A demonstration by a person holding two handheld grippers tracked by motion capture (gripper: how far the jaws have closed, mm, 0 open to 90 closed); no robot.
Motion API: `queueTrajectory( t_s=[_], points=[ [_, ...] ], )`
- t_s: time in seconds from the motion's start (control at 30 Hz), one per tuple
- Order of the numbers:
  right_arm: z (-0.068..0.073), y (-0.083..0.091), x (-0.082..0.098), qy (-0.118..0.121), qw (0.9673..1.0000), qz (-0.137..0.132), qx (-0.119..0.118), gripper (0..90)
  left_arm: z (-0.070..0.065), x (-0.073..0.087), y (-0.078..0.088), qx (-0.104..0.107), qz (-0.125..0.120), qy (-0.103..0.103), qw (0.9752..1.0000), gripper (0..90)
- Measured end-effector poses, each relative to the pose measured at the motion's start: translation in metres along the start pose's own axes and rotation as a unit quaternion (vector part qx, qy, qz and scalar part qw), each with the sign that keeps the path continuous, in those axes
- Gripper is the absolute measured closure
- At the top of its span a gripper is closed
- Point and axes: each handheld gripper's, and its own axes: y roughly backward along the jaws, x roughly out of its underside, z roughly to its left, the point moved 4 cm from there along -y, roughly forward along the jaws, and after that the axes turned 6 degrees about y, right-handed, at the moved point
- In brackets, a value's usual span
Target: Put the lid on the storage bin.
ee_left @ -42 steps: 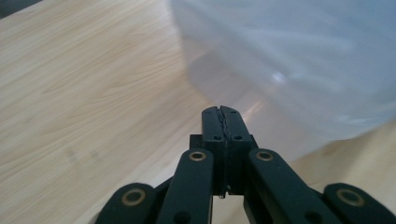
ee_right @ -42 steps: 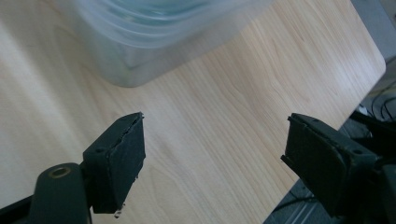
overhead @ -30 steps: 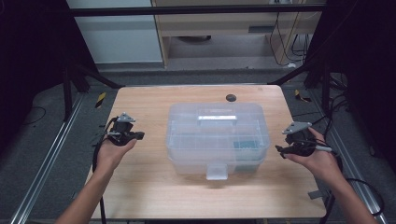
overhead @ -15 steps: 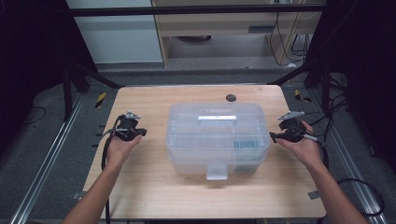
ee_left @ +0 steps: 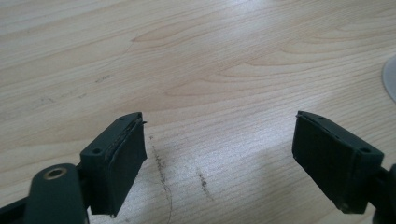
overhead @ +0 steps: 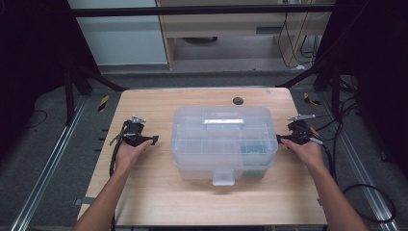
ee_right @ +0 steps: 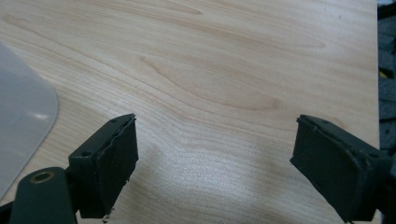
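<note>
Grippers flank the clear lidded plastic storage box centred on the pale wooden table: left gripper well apart, right gripper nearly touching, both spread wide, empty.

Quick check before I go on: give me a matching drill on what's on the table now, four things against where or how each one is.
Things:
1. box
2. left gripper
3. right gripper
4. dark disc

Places or states:
A. on the wood beyond the box, near the far edge
B. clear plastic, lid on, mid-table
C. jaws wide apart over bare wood, held off the box's left side
D. jaws wide apart, held close by the box's right side

Pairs: 1-B, 2-C, 3-D, 4-A
</note>
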Motion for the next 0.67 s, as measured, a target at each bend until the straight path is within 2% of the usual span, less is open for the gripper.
queueTrajectory(
  t_s=[0.27,0.37,0.43,0.5,0.67],
  points=[
    [0.003,-0.009,0.006,-0.007,1.0,0.006,0.004,12.2,0.002,0.008,-0.01,-0.009,-0.003,0.023,0.9997,13.9],
    [0.006,-0.012,0.009,-0.011,0.9999,0.002,0.001,11.4,0.002,0.011,-0.014,-0.017,-0.004,0.018,0.9997,12.3],
    [0.007,-0.013,0.01,-0.012,0.9998,-0.013,0.001,9.3,0.001,0.012,-0.016,-0.018,-0.014,0.016,0.9996,10.1],
    [0.009,-0.015,0.013,-0.021,0.9991,-0.034,0.01,6.6,0.001,0.014,-0.018,-0.017,-0.029,0.016,0.9993,7.0],
    [0.011,-0.016,0.013,-0.027,0.9992,-0.025,0.015,0.6,0.001,0.015,-0.018,-0.021,-0.025,0.018,0.9993,3.2]
  ],
)
